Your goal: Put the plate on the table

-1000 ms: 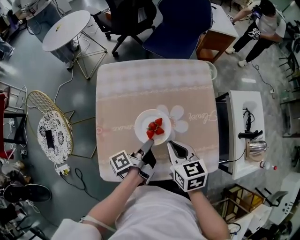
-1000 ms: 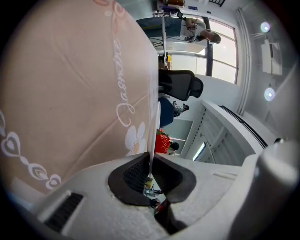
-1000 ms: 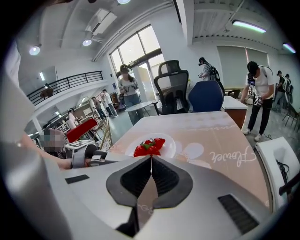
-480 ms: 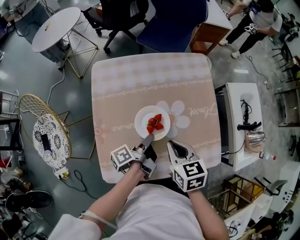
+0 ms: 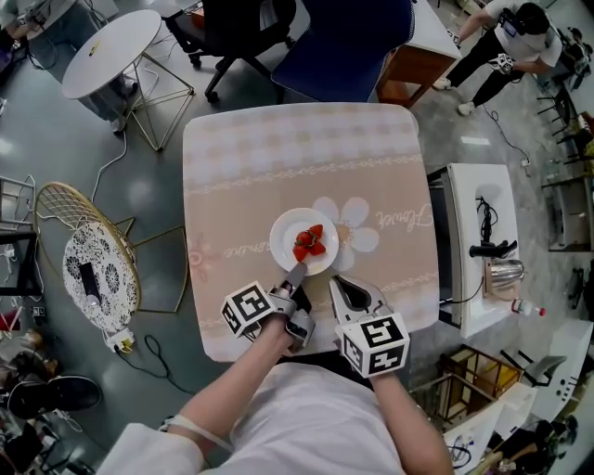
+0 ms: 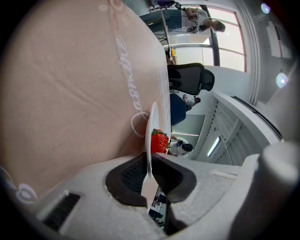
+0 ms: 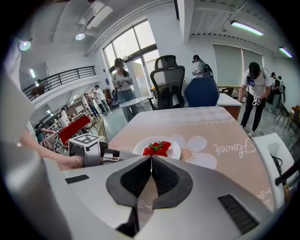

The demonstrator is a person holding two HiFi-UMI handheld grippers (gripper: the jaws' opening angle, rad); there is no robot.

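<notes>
A white plate (image 5: 287, 231) with red strawberries (image 5: 309, 243) lies on the table (image 5: 278, 158), next to the white flower print. My left gripper (image 5: 296, 272) reaches in from the near side and is shut on the plate's near rim. In the left gripper view the rim (image 6: 151, 136) runs edge-on between the dark pads (image 6: 129, 174), with a strawberry (image 6: 159, 140) behind it. My right gripper (image 5: 336, 283) hovers by the table's front edge, to the right of the plate, shut with nothing in it. Ahead of its closed jaws (image 7: 151, 161) the right gripper view shows the plate (image 7: 174, 151).
A black office chair (image 5: 241, 28) and a blue chair (image 5: 353, 37) stand at the table's far side. To the left are a round white side table (image 5: 109, 51) and a gold wire chair (image 5: 88, 250). A white stand with a kettle (image 5: 506, 292) is on the right.
The head view has shifted a little. The plate stays by the flower print with my left gripper still on its rim; the right gripper has not moved.
</notes>
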